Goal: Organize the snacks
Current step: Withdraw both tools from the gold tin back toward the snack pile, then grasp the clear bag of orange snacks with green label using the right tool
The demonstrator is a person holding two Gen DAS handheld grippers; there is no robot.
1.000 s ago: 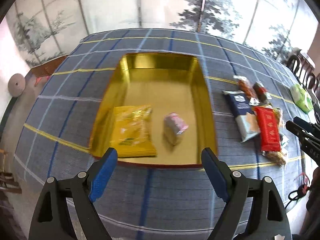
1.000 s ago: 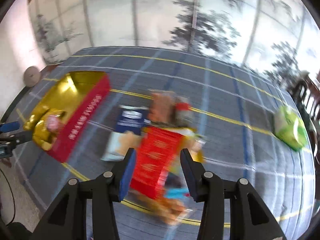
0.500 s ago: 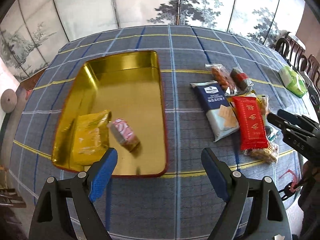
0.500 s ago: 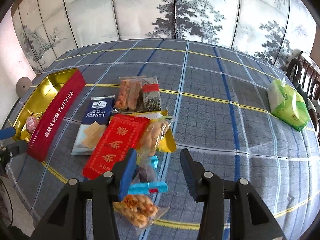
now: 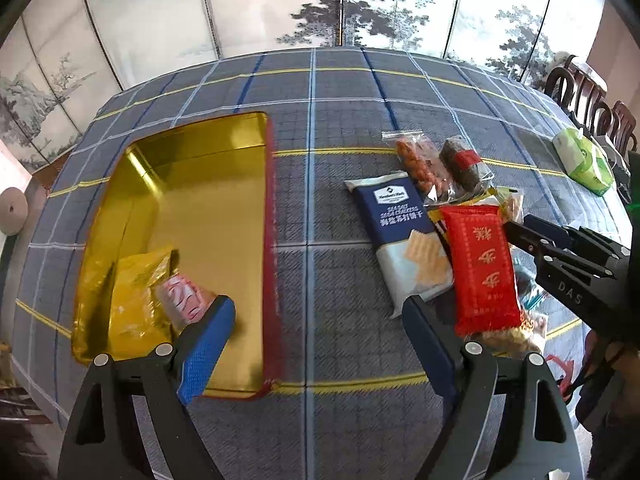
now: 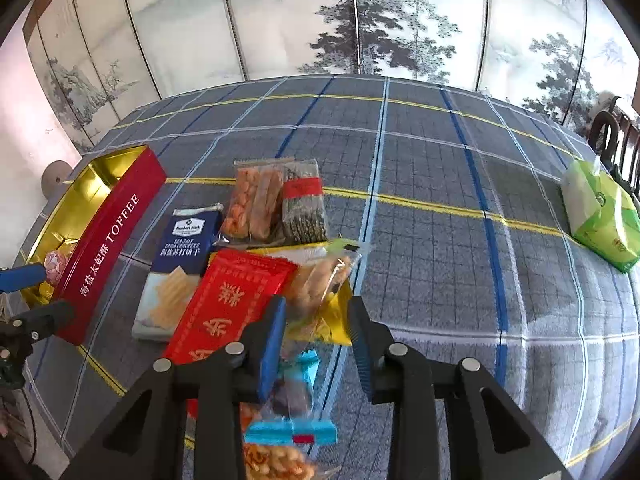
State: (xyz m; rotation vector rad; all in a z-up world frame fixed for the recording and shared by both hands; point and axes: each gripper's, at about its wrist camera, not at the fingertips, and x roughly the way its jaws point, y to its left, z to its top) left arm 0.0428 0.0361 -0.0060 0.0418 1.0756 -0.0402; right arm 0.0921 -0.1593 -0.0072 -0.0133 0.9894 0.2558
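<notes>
- Gold-lined rectangular metal tin (image 5: pixel 208 208), left of frame: mirror-glossy inside; its red outer wall (image 6: pixel 108 248) is smooth, painted, satin.
- Grey-blue plaid tablecloth (image 5: pixel 320 120): woven cloth, matt, slightly coarse.
- Red foil snack packet (image 5: pixel 480 264), right of centre: shiny, crinkled film.
- Navy cracker packet (image 5: pixel 400 232): smooth plastic film with a soft sheen.
- Clear cellophane snack bags (image 6: pixel 276 204), frame centre: glossy, see-through.
- Yellow wrapper (image 5: pixel 136 300) in the tin: glossy film, creased.
- Left gripper (image 5: pixel 316 340) and right gripper (image 6: pixel 316 340), lower frame: matt black plastic arms, blue rubbery ribbed pads (image 5: pixel 204 352), bright metal rivets.
- Green tissue pack (image 6: pixel 600 220), right edge: soft glossy plastic.
</notes>
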